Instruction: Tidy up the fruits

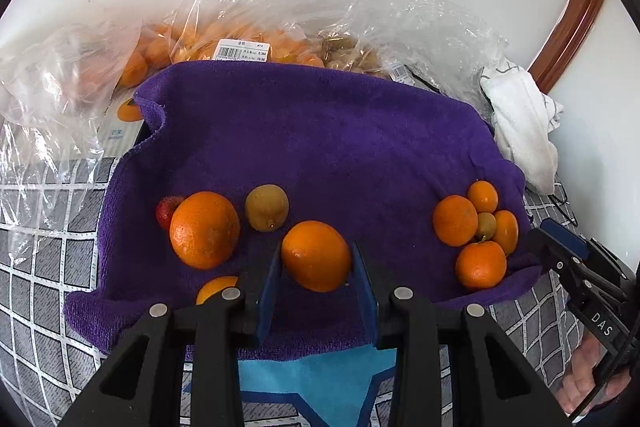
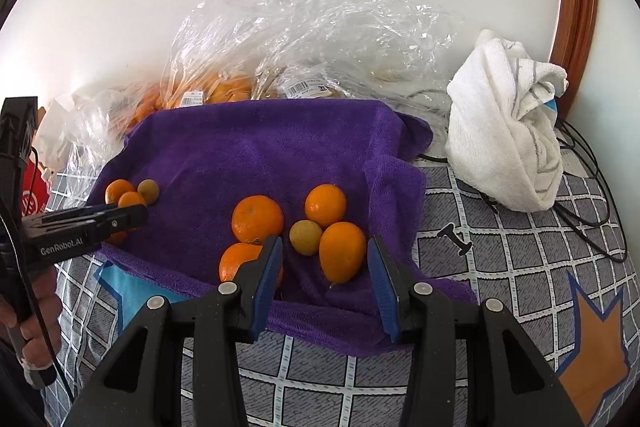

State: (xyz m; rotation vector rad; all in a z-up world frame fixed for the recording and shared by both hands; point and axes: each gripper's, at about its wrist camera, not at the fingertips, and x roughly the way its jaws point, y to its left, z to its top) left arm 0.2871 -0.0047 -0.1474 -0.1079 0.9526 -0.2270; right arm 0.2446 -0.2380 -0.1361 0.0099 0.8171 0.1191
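left gripper (image 1: 316, 267) is clamped on 1 orange (image 1: 316, 255) over the purple towel (image 1: 320, 131), probably bound for the citrus pile (image 2: 304, 227) where the right gripper (image 2: 325, 263) hovers open, holding nothing.

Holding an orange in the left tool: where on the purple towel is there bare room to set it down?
The purple towel is bare across its far half, below the plastic bags, and between the left fruit group and the right cluster. Both near corners are crowded.
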